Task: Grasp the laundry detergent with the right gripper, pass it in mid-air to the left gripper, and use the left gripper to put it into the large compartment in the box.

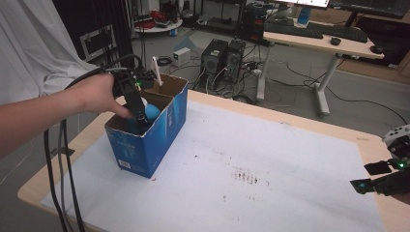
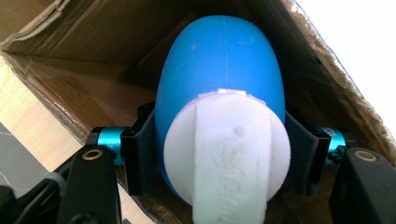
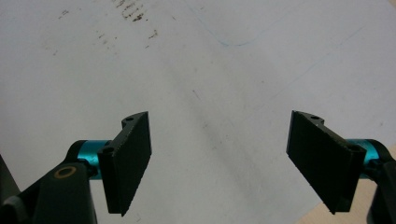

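A workshop floor strewn with computer towers and cables lies behind the wooden table, which I see covered by a stained white sheet. Near the table's left end stands an open blue cardboard box, its flaps up. My left gripper reaches down into that box, the person's hand wrapped round its body and its black cable trailing over the table edge. In the left gripper view I see a blue egg-shaped object with a white cap and white strap across its near end, sitting between the jaws inside the brown box walls; the pads lie against its two sides, so I read it as gripped. My right gripper sits at the far right edge of the table, low over the sheet. In the right gripper view its jaws stand wide apart with bare sheet between them.
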{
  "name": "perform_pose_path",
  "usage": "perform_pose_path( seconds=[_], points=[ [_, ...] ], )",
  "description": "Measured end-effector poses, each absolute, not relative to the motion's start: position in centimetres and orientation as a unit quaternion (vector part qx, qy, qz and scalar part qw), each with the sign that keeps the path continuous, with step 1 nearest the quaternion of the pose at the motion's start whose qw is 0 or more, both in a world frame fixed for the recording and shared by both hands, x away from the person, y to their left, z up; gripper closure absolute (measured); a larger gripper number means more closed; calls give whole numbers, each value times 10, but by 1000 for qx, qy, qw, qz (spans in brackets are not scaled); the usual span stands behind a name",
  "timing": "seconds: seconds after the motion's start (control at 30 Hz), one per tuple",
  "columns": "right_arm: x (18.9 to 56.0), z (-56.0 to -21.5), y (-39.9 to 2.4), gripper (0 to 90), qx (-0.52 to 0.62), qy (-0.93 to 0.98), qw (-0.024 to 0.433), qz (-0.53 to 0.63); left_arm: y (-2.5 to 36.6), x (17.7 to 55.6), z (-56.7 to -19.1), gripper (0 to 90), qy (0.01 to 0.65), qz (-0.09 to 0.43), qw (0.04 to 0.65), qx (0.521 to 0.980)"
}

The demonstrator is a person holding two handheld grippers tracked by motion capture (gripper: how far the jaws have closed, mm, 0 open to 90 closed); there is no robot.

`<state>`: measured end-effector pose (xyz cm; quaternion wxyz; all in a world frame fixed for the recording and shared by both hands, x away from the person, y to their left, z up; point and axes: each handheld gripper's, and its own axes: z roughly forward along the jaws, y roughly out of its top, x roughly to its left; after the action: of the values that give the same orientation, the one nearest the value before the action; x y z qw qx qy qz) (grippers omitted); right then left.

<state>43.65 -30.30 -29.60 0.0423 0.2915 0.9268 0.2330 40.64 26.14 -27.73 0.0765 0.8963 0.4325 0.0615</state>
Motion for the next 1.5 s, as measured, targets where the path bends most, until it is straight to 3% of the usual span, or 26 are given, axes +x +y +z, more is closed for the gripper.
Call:
perform_pose_path(
  seconds=[0.47,0.93,1.1,1.5],
  points=[
    [436,-296,-303,218,290,927,41,232,260,407,-277,360,430,61,69,898],
    [434,-295,-305,219,283,929,40,234,254,407,-277,244,412,59,46,908],
    [434,-295,-305,218,286,928,39,235,254,407,-271,205,402,59,46,913],
    [431,-293,-307,218,287,927,41,238,256,405,-244,204,388,75,59,917]
  ],
)
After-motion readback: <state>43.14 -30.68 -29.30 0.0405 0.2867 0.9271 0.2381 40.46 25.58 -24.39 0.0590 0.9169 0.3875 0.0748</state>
